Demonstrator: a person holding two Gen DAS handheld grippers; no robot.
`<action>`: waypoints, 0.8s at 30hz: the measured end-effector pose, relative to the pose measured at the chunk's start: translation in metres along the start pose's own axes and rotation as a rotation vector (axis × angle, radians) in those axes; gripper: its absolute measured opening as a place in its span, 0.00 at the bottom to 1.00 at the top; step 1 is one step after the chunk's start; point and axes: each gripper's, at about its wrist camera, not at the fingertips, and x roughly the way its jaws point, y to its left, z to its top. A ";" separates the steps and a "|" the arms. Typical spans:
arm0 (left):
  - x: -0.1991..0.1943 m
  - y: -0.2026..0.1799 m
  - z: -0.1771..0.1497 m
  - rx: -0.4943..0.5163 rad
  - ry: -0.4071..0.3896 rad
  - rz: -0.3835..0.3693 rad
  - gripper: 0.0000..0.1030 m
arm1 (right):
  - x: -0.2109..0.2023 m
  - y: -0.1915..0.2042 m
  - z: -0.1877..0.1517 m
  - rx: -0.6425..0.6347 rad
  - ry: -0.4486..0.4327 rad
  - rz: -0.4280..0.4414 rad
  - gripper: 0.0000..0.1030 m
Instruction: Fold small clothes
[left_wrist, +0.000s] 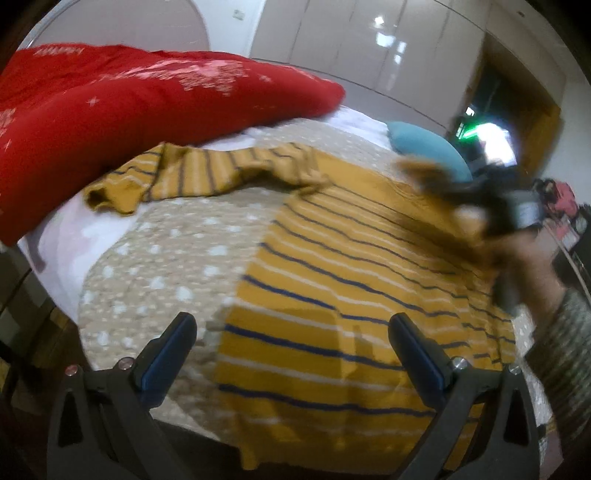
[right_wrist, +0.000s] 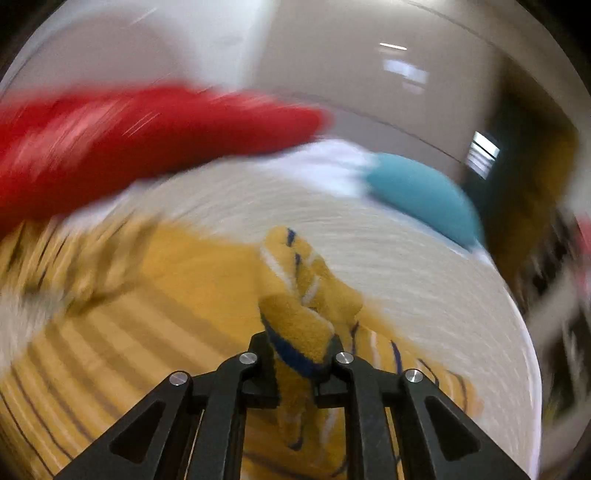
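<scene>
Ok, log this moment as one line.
left gripper: open above striped shirt | right gripper: shut on shirt sleeve, lifted | bed

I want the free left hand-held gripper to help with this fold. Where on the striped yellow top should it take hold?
Judging from the left wrist view, the loose sleeve of the yellow top looks best: it lies stretched out flat on the bedspread, away from the body. Come from above at its cuff end with the open left hand-held gripper.
</scene>
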 end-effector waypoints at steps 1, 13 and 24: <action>-0.001 0.004 0.000 -0.009 0.000 0.000 1.00 | 0.010 0.026 -0.004 -0.062 0.016 0.025 0.13; 0.002 0.038 0.001 -0.082 -0.003 -0.015 1.00 | -0.007 0.052 -0.024 -0.130 -0.016 0.148 0.64; 0.011 0.050 0.001 -0.120 0.017 -0.048 1.00 | -0.001 -0.029 -0.035 0.244 0.103 0.298 0.66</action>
